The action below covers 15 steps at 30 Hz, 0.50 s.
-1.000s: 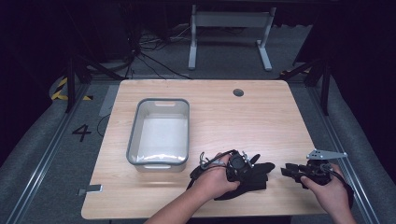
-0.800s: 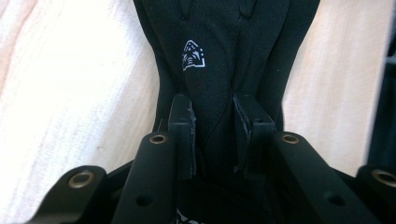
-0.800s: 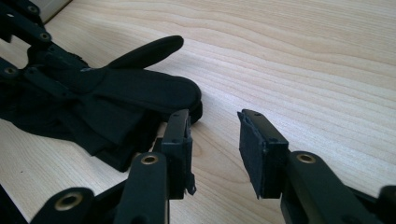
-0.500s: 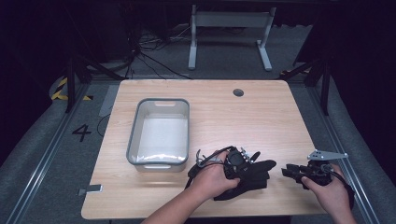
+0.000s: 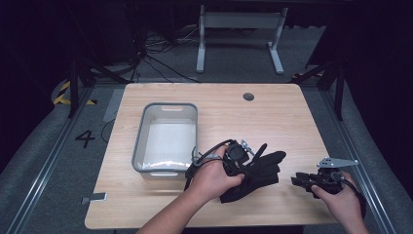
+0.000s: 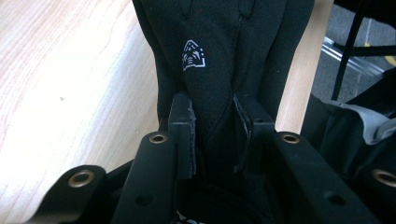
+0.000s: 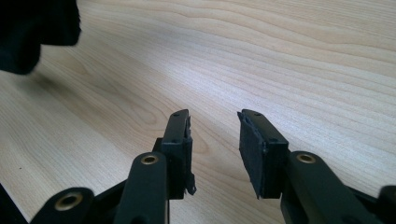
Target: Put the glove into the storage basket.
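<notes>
Since the earlier frame, left claw has come up a bit with the black glove pinched between its pads, so the glove's cuff end is raised. Glove sits at the near middle of the tabletop, just right of the grey bin, long axis slanting with fingers pointing far-right. Right claw hasn't moved, jaws apart over bare wood near the right edge.

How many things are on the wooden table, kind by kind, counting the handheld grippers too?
Black glove: 1, clamped in the left gripper
Grey plastic bin: 1
Handheld grippers: 2, left, plus right gripper with nothing between its jaws
Total: 4
</notes>
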Available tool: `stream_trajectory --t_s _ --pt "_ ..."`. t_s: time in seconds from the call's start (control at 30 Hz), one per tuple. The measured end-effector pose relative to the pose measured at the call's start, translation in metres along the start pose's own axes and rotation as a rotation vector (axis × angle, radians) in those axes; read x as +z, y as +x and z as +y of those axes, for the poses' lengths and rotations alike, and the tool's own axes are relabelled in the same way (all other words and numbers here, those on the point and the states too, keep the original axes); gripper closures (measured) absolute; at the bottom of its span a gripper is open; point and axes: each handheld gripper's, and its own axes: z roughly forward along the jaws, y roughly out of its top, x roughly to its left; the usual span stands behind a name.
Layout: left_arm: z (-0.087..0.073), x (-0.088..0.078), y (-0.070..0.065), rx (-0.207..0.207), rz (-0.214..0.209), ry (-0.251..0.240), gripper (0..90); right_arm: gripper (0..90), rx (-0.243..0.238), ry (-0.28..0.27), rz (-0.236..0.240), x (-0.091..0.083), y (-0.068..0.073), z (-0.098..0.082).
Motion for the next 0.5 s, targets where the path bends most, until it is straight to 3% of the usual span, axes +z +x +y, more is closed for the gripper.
stream_trajectory --t_s 0.27,0.5 --pt "0.000 -0.016 0.006 -0.025 0.020 -0.035 71.5 64.3 0.000 0.001 0.003 0.000 0.000 -0.001" --pt "-0.007 -0.044 0.016 -0.075 0.079 -0.078 71.5 64.3 0.006 0.001 0.015 0.002 0.000 0.001"
